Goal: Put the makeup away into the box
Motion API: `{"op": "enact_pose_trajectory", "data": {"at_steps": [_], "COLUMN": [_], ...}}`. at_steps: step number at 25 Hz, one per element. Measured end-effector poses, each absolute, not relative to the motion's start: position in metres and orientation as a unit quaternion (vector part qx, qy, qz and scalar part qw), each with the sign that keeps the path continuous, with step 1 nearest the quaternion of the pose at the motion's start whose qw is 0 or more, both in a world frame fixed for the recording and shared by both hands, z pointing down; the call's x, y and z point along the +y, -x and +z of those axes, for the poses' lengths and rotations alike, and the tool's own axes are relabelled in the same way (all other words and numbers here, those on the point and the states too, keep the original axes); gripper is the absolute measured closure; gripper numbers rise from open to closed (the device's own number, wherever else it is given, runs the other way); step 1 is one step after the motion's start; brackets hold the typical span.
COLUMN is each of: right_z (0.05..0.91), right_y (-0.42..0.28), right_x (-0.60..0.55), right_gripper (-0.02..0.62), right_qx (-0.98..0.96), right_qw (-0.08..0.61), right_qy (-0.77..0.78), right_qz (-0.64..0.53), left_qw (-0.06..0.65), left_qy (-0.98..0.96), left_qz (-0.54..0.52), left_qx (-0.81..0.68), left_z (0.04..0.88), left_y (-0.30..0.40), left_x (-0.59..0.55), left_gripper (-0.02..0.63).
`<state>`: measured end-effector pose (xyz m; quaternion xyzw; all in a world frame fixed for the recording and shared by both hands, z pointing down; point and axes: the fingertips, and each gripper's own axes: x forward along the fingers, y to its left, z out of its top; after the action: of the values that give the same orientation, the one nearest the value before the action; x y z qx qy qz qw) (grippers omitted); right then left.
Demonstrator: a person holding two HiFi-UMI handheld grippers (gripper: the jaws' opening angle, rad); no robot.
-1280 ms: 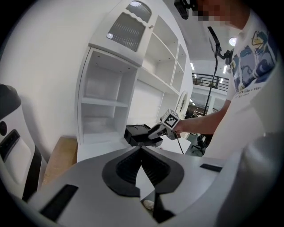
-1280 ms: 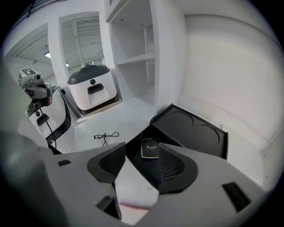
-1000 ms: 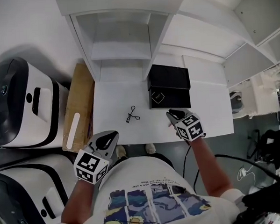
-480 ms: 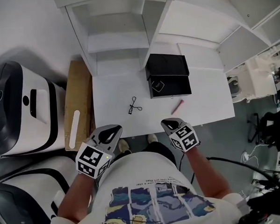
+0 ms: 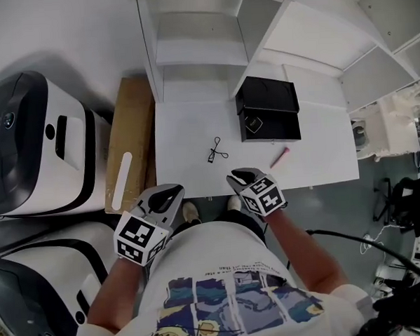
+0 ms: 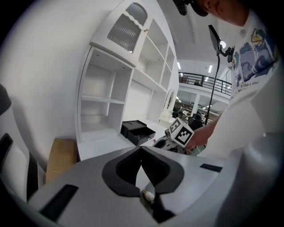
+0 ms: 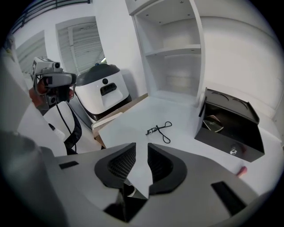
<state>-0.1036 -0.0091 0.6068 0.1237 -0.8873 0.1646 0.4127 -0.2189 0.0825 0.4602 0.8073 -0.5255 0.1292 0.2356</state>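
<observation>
Black wire eyelash curler (image 5: 217, 150) & pink tube (image 5: 279, 156) are lying on white bench (image 5: 189, 179), outside open black box (image 5: 267, 115). Left claw (image 5: 166, 195) is sitting shut, empty. Right claw (image 5: 239, 175) is opening, nothing betw. jaws. Most work's remaining, I'd judge.

The right claw (image 5: 237, 177) no longer hovers just near of the black box (image 5: 268, 115). It now sits back toward the person, over the near edge of the desk (image 5: 188, 151), and further left, closer to the eyelash curler (image 5: 217, 150) than a second ago. Its jaws are opening, with only bare desk showing through the narrow gap between them. A pink stick (image 5: 279, 156), covered by the claw a second ago, now lies in plain view on the desk, near of the box's right part and off to the claw's right, clear of it. In the head view the desk and shelves now sit further right.
</observation>
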Motion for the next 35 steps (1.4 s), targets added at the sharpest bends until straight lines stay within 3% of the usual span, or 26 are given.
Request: {"op": "enact_pose_trajectory", "data": {"at_steps": [10,20,23,28,35], "right_z": [0.633,0.662,0.665,0.666,0.67], "right_y": [0.153,0.165,0.168,0.162,0.148], "right_x": [-0.025,-0.047,-0.048,-0.053,-0.051], "right_gripper": [0.422,0.419,0.431,0.511,0.535], "right_qx": [-0.873,-0.845,-0.845,-0.845,-0.849], "right_qw": [0.384,0.382,0.378,0.387,0.403], "right_qy": [-0.151,-0.211,-0.214,-0.226,-0.214], "right_qz": [0.259,0.308,0.313,0.293,0.267], "left_qw": [0.25,0.258,0.258,0.256,0.252], "left_qy": [-0.78,-0.76,-0.757,-0.758,-0.765], "left_qz": [0.126,0.137,0.14,0.144,0.146], "left_qx": [-0.559,-0.581,-0.584,-0.582,-0.574], "left_z": [0.466,0.468,0.469,0.468,0.466], "left_y": [0.24,0.251,0.252,0.25,0.246], "left_x": [0.107,0.123,0.126,0.126,0.122], "left_gripper": [0.592,0.592,0.592,0.592,0.592]}}
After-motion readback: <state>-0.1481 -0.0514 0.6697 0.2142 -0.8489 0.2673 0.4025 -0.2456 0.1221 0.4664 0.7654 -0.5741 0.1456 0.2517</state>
